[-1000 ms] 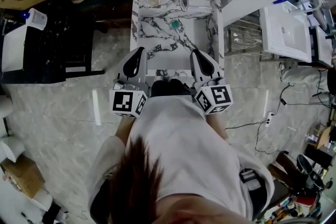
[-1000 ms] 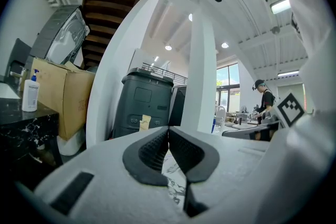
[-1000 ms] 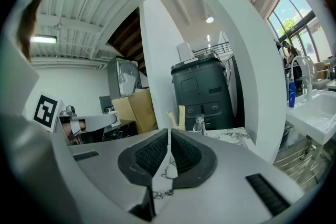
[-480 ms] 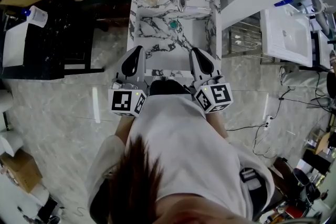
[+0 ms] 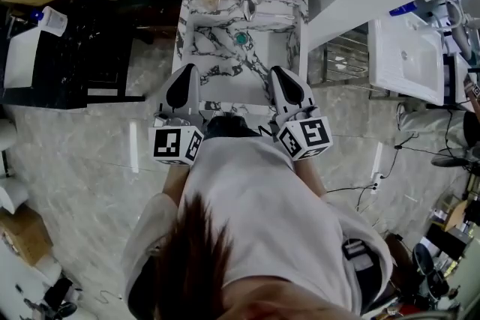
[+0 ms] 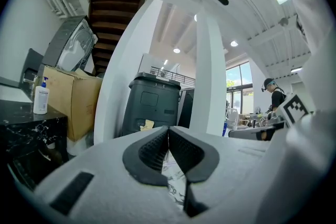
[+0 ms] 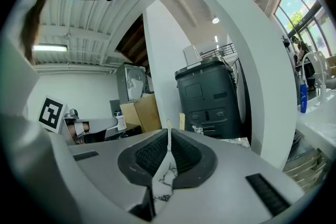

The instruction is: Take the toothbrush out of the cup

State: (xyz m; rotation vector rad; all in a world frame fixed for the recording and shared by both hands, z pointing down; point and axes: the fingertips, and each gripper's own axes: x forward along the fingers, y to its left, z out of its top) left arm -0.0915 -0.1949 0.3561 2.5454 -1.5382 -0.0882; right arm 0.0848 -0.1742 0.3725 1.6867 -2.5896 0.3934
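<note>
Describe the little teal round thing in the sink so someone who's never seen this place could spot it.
Find the white washbasin with dark marble veins, top centre of the head view. In its bowl, toward the far end near the metal tap, lies the small round teal piece. It is the only coloured spot on the veined bowl.

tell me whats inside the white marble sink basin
Inside the white, black-veined marble basin only a small round teal piece at its bottom shows. Its near corners are covered by the left gripper and right gripper.
</note>
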